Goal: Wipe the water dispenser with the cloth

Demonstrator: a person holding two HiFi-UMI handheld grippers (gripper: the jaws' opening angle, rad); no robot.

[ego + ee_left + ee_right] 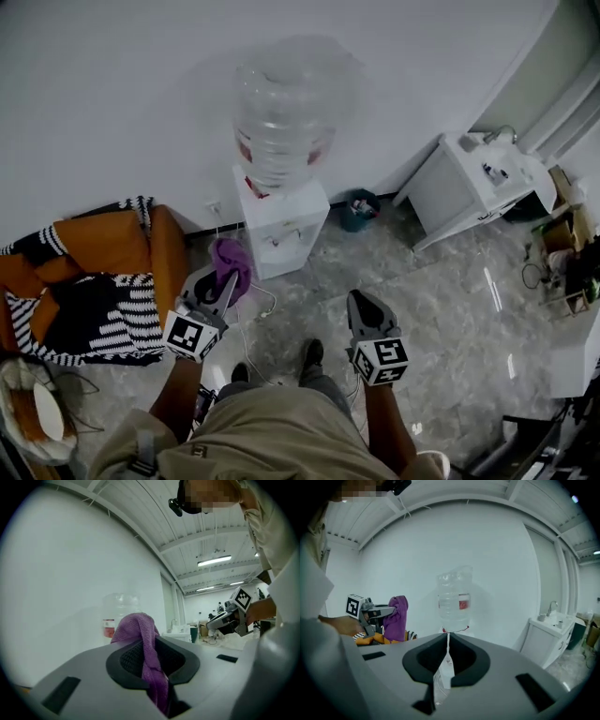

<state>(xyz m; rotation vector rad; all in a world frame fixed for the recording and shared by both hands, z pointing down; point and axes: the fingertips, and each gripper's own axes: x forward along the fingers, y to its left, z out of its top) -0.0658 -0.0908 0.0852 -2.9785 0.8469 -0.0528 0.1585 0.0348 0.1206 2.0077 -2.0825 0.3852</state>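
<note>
- The left gripper (225,286) is clamped on a purple cloth (231,259), which droops over its jaws.
- The right gripper (364,302) has its jaws pressed together, holding nothing.
- The white water dispenser (281,225) stands against the wall ahead.

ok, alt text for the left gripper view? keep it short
A purple cloth is clamped between the jaws of the left hand-held gripper, bunched above them and hanging down between them. Behind it, a clear water bottle stands against a white wall. At the right, a person's hand holds the right hand-held gripper.
</note>
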